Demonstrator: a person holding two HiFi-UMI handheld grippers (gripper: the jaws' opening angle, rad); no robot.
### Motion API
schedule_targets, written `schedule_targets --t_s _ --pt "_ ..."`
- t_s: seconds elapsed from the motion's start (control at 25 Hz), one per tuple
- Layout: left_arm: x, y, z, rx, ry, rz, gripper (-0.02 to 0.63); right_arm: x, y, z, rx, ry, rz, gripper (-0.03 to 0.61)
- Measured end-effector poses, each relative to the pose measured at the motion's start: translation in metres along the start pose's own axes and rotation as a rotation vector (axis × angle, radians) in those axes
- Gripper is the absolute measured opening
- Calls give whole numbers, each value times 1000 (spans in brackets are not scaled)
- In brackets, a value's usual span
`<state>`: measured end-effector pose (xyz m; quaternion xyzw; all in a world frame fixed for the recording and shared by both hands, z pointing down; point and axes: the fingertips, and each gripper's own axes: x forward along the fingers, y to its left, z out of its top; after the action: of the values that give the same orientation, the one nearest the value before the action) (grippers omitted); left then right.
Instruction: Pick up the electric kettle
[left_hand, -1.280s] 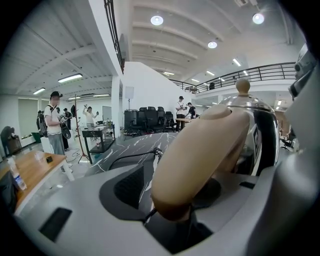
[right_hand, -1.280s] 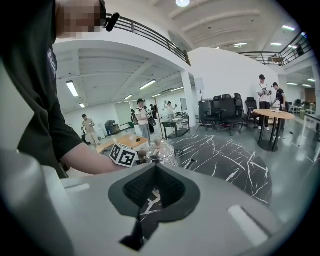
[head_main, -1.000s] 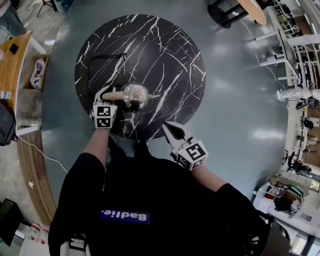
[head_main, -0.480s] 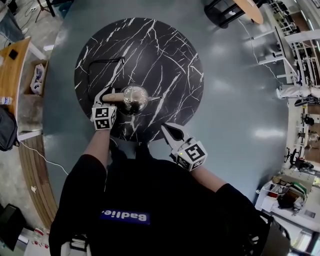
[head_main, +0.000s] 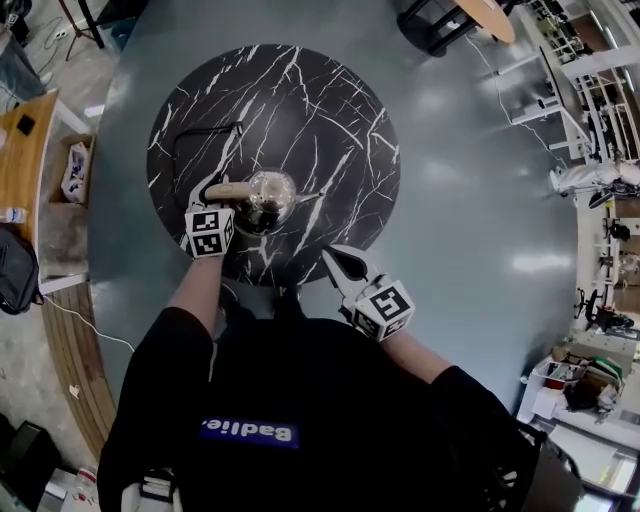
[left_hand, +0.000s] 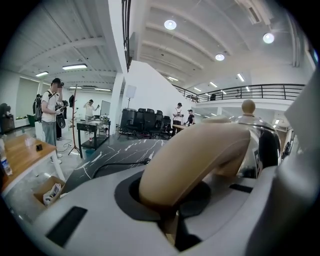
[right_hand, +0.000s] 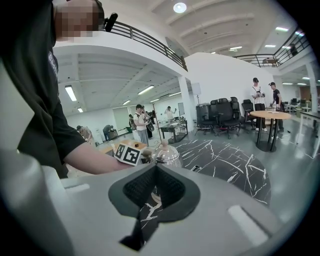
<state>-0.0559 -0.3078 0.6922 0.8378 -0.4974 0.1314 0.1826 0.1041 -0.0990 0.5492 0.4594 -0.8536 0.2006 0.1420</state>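
Room: an open hall with a grey floor, and a round black marble table (head_main: 300, 90) veined in white.
Right tool: the right tool (head_main: 343, 268) hangs over the table's near edge, jaws together, nothing in them.
Left tool: the left tool (left_hand: 170, 200) is closed tight on the handle (left_hand: 195, 160), which fills its dark pads.
Kettle: the electric kettle (head_main: 268, 195) sits just past the left tool, on the near half of the table. Whether its bottom has cleared the top is unclear.
Step in hand: lifting the kettle by its handle, judged to be at the start.
Doing it well: the body hangs to one side of the grip, so a firm squeeze and a straight, level rise should stop it swinging or tipping toward the spout.
Watch: a black cable (head_main: 205, 130) lies beyond the kettle. Whether it joins the kettle cannot be told, so a slow lift is wise.
Kettle contents: the lid with its knob (left_hand: 248, 106) is on, so any water is hidden.
Box: a cardboard box (head_main: 75, 145) on the floor to the left holds pale packaging.
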Motion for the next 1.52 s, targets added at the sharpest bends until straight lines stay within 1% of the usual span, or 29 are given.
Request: schedule_targets --t_s 0.32,0.56,0.68,0.96,1.12,1.36,1.52 --pt "-17 -10 27 13 -4 2 31 -8 -2 14 8 -79 -21 2" --pt "-55 -9 47 -13 -14 23 31 -22 -7 23 31 -133 -49 3" --pt "-75 -10 56 -11 -15 27 31 -26 -9 27 36 -153 -57 3" --pt "-122 -19 74 -7 -37 9 31 -35 -11 33 41 -185 -62 2" --pt "-145 -28 86 -9 -59 -5 31 -38 -12 32 50 -185 -61 2" --pt "-177 -44 100 -56 -86 -21 31 -41 -10 29 88 -190 -47 2" --pt "-197 -50 111 -83 -111 -24 31 -41 -7 26 93 -182 -29 2"
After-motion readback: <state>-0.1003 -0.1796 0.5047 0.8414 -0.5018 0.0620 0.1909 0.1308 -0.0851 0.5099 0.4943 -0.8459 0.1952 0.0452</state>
